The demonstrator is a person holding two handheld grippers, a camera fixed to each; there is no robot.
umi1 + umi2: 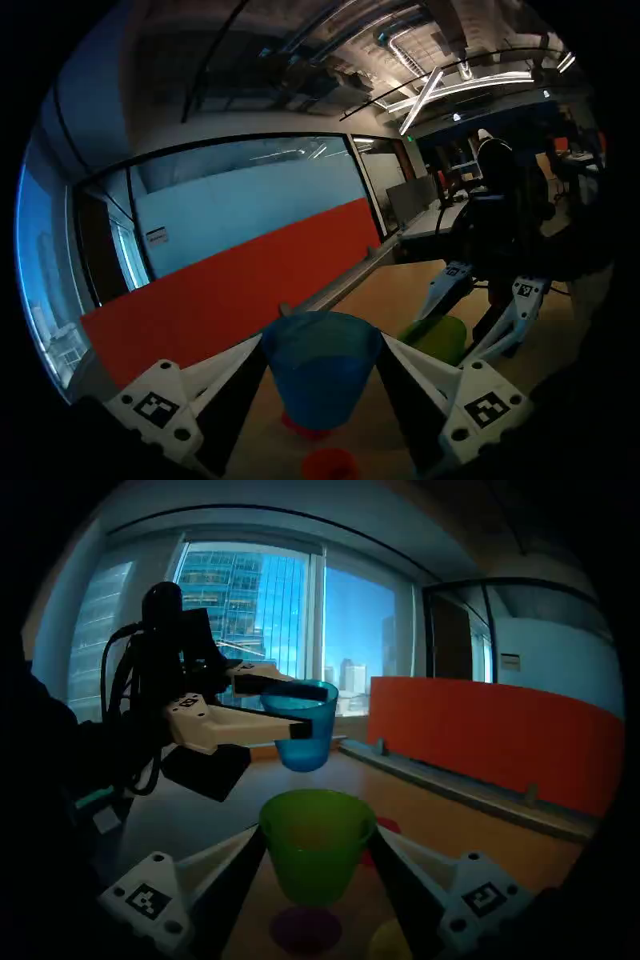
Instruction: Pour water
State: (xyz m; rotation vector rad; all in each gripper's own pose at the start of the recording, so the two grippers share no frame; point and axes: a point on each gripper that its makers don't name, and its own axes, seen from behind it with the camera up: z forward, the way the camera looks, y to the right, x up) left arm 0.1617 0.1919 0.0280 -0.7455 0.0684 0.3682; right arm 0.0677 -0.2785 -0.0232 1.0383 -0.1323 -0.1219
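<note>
**Two cups held upright above the wooden table**

The left gripper [322, 346] pinches a blue cup [322, 380] between both fingers, just under its rim. The right gripper [317, 834] clamps a green cup [317, 860] in the same way. Both cups are upright and near each other, facing across the table [456, 820].

The table is pale wood. An orange partition [496, 736] runs along its far edge, with glass panels above it. Small coloured discs lie on the wood below the cups: a red disc [330, 464], a purple disc [306, 930] and a yellow disc [390, 942].

Both cups are translucent plastic and taper toward the base. Whether either holds water cannot be told.

The right gripper view shows the blue cup lifted clear of the table, in front of tall windows [248, 584] that look onto high-rise buildings. The left gripper view instead shows a dim office with strip lights [422, 100] on an exposed ceiling.
</note>
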